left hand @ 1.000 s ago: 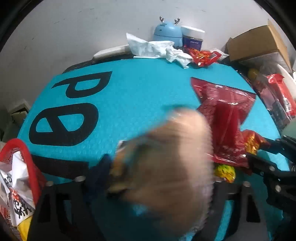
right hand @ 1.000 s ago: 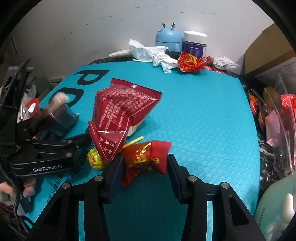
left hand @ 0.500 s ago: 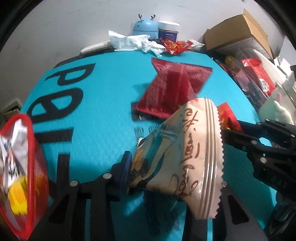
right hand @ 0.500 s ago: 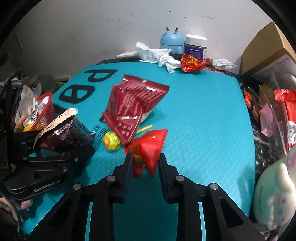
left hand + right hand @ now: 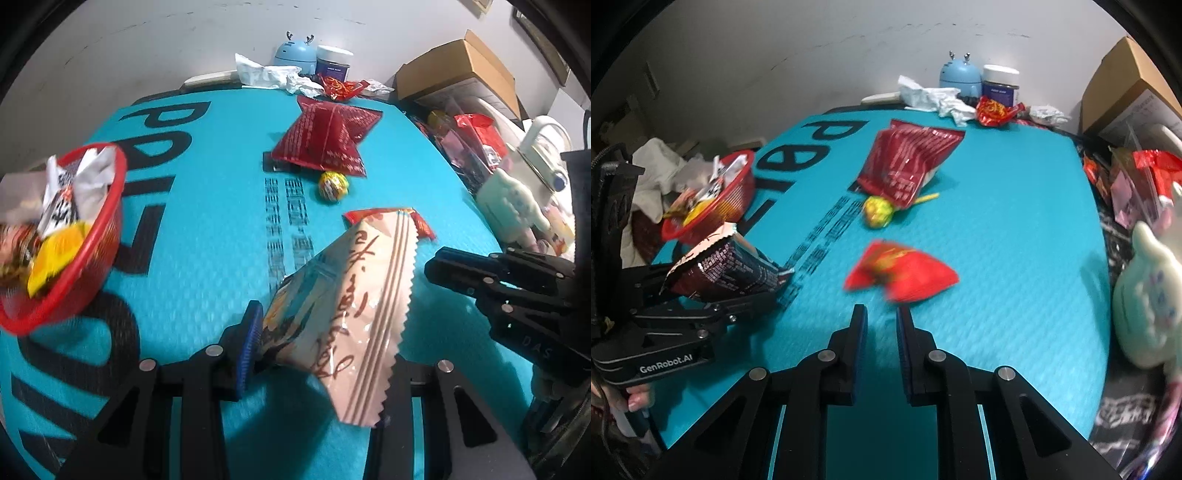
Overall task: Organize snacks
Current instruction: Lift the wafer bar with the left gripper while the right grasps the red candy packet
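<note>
A blue antlered gadget (image 5: 960,76), a white-lidded jar (image 5: 1000,85) and crumpled tissue (image 5: 932,98) line the wall.

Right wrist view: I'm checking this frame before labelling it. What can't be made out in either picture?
- Small red packet, right wrist view: motion blur smears its print.
- Right gripper: whether it touches that packet is unclear.
- Left gripper, left wrist view: the beige packet it pinches covers its right finger.
- Red basket, left wrist view: blurred and cut off by the left edge, so its contents can't be counted.
- Lollipop: its stick lies partly under the big red bag.
</note>
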Motion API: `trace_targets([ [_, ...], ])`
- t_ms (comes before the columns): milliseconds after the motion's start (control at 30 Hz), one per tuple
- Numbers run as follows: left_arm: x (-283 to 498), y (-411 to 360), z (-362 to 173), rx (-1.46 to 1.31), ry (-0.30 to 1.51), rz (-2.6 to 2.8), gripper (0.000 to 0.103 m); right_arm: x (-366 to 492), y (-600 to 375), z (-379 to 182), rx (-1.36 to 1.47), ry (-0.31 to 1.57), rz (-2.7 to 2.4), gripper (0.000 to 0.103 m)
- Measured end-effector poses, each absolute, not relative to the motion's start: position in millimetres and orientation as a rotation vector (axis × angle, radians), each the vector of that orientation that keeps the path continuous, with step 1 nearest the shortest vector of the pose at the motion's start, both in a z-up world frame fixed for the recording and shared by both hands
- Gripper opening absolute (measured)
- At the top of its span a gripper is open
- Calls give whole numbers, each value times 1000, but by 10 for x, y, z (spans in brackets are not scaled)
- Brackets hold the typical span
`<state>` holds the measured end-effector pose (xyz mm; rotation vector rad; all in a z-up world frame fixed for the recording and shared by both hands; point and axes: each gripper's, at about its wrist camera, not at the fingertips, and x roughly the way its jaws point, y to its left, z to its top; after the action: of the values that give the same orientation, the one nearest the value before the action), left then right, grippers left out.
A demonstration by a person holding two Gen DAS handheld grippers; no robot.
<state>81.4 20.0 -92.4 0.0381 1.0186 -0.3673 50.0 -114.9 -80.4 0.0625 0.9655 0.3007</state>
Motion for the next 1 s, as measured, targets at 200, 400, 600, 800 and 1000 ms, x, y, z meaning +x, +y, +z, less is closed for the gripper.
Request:
trace_targets([
  [200,690,279,-895,8,1007,-352,38,383,-1192,-761,66,946,274,43],
  [400,728,284,-897,-10,1002,-344,38,499,-1236,-717,104,933,261,80],
  [600,831,330,-909,-28,1003,-327,38,733,-1161,-759,88,933,258,82],
  [800,942,400,-944,-47,1006,-316,38,973,-1102,-891,62,951,222,82],
  [1000,1032,453,-975,-64,1001,-314,38,1051,-1055,-1026,22,968,193,81],
])
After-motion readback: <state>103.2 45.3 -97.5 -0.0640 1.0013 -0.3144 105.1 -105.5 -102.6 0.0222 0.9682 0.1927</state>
